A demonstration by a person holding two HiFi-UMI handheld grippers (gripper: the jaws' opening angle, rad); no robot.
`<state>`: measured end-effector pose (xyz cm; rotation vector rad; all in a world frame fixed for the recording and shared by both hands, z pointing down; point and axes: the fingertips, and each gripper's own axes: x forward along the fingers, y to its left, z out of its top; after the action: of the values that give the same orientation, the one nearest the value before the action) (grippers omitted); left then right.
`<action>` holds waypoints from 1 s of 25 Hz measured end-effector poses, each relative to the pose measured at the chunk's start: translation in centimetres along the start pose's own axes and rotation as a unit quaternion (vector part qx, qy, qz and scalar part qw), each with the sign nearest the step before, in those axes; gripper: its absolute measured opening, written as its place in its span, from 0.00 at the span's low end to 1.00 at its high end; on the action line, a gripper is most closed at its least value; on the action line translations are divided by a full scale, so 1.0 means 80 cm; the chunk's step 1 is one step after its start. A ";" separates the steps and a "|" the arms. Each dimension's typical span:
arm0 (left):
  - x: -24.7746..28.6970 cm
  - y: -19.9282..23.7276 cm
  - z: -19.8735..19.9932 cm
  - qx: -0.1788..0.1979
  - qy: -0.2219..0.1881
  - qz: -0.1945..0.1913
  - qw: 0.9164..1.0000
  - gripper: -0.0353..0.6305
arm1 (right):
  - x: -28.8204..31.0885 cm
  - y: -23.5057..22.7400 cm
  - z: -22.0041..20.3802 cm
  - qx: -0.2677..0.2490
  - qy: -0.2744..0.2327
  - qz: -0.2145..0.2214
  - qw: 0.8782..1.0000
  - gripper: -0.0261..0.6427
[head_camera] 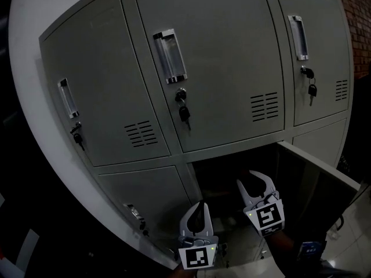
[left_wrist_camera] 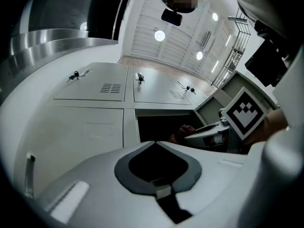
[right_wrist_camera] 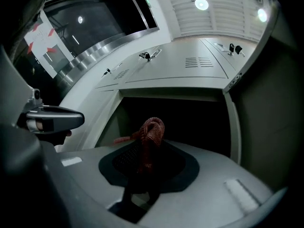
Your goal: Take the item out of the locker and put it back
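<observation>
Down at the bottom left of the head view, your left gripper [head_camera: 201,208] has its jaws pinched together on nothing; it's idle. Just to its right, your right gripper [head_camera: 257,185] is clamped on the reddish braided cord [right_wrist_camera: 151,136]. The cord sits between the jaws with a loop poking up past the tips, right at the mouth of the open compartment [right_wrist_camera: 190,110]; can't tell if it's headed in or out.

My guess on handling: light, soft and floppy, with a grippy weave and nothing breakable; it'll droop and could snag the rim. I'd pinch it at the bunched middle like you have it, not by the loose strand off to the side.

Counts, left to right: two grippers; one cord; one open compartment with one open door [head_camera: 316,181]; three closed upper doors [head_camera: 232,57], each with a key [head_camera: 183,112] hanging.
</observation>
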<state>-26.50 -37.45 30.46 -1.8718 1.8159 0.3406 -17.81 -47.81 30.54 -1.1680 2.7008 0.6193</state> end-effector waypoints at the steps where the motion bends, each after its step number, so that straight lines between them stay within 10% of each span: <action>1: 0.000 0.002 -0.001 -0.001 -0.001 -0.002 1.000 0.05 | 0.006 0.000 -0.005 -0.006 0.009 -0.001 1.000 0.18; 25: 0.000 0.052 -0.021 -0.026 -0.009 -0.010 1.000 0.05 | 0.100 0.031 -0.122 -0.140 0.203 0.033 0.969 0.18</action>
<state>-30.83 -38.26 31.11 -1.9139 1.7926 0.3987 -24.78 -55.74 37.90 -1.4099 3.0780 0.8837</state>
